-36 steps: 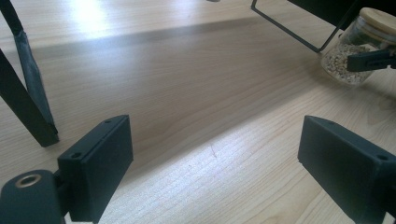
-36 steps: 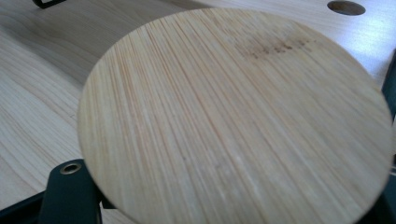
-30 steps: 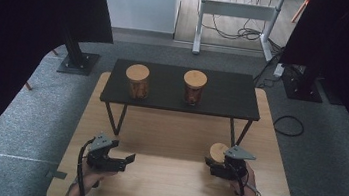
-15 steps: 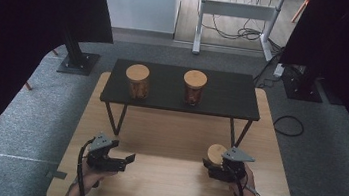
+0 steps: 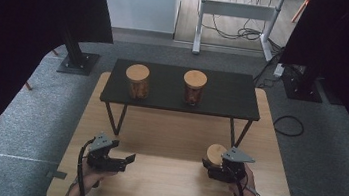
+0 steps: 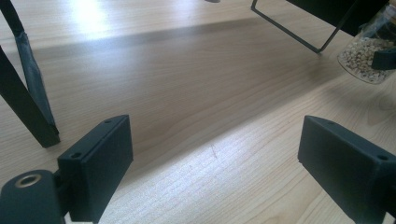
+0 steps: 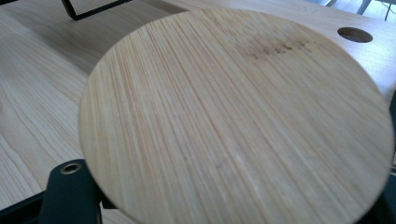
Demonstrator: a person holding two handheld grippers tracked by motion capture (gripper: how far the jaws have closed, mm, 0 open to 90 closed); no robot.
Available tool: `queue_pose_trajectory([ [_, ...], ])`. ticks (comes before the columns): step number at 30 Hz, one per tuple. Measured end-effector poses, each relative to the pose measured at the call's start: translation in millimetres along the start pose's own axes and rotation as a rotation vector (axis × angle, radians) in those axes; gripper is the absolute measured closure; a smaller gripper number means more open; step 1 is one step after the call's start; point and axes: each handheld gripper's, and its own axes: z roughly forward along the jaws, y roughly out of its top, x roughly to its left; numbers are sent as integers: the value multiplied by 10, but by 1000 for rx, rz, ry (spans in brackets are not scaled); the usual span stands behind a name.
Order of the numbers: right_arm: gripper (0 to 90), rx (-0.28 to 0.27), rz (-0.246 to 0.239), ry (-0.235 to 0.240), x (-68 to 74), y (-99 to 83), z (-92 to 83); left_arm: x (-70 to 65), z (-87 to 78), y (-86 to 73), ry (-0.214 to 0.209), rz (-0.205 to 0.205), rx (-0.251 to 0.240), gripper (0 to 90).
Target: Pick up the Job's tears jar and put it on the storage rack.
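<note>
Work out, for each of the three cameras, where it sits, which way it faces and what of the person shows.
High view: above the person's side, facing forward and down on the wooden table; forearms, left claw and right claw show.
Left gripper view: rides the left claw, facing low across the table; its open jaws show.
Right gripper view: rides the right claw, facing the held jar's bamboo lid; black jaw parts show at the bottom.
Shared: the held jar shows in the high and left gripper views.

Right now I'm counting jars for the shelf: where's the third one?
In the high view the third jar sits at the wooden table's front right, in the right gripper, below the black shelf holding two jars.
</note>
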Motion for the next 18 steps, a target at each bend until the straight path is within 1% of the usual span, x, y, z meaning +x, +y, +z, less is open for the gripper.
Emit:
queue_pose_trajectory([
  [8,242,-10,-18,4,26,40,-53,-5,-1,1,0,2,1,96],
  [18,242,-22,-22,7,52,55,-129,-4,-9,-1,1,3,-1,96],
])
